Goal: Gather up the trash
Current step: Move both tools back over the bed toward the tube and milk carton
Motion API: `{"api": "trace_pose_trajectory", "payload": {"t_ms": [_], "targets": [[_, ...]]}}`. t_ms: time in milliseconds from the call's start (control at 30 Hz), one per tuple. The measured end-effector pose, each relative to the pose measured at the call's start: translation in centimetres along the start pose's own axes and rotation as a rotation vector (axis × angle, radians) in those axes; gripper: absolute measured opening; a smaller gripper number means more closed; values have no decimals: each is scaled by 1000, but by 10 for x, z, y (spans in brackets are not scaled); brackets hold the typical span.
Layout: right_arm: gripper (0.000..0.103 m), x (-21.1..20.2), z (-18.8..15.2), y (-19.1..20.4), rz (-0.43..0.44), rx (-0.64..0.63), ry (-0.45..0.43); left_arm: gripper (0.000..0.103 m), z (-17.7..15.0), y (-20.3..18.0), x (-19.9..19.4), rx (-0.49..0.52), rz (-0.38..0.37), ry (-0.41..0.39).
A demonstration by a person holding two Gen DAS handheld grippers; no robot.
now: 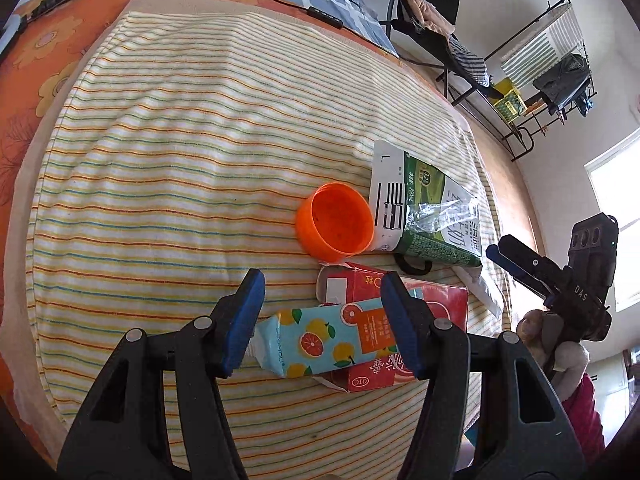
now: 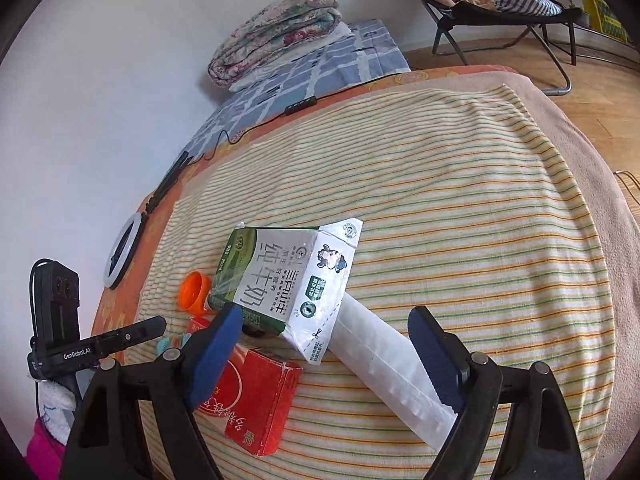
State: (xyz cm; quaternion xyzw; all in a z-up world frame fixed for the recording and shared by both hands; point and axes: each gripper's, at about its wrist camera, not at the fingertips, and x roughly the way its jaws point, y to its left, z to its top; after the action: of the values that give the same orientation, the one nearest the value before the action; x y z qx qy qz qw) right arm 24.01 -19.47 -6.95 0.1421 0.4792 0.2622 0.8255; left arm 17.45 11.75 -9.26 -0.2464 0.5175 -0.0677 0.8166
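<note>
My left gripper [image 1: 322, 326] hangs with jaws apart around the citrus-print carton [image 1: 324, 340], pads not pressing it. That carton lies on the red medicine box [image 1: 440, 304], just beside the orange cap [image 1: 336, 222]. My right gripper [image 2: 326, 356] gapes over the white packet [image 2: 384, 364] tucked under the green milk carton [image 2: 280, 276].

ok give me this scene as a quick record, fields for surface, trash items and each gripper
surface: striped blanket
trash: orange cup on its side; green milk carton; citrus-print carton lying on red box; white packet
left gripper: open, straddling the citrus-print carton
right gripper: open, over the white packet
</note>
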Motion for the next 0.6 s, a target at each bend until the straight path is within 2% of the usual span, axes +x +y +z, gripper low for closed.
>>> {"api": "trace_pose_trajectory", "payload": {"t_ms": [133, 300, 500, 600], "targets": [[80, 14, 7, -7, 38, 50, 16, 53, -6, 7, 4, 5, -27, 38], [75, 28, 12, -11, 49, 86, 33, 53, -19, 8, -5, 27, -56, 73], [72, 39, 15, -9, 51, 92, 28, 53, -38, -9, -11, 136, -8, 84], [72, 45, 16, -6, 54, 91, 28, 53, -44, -20, -8, 204, 44, 76]]}}
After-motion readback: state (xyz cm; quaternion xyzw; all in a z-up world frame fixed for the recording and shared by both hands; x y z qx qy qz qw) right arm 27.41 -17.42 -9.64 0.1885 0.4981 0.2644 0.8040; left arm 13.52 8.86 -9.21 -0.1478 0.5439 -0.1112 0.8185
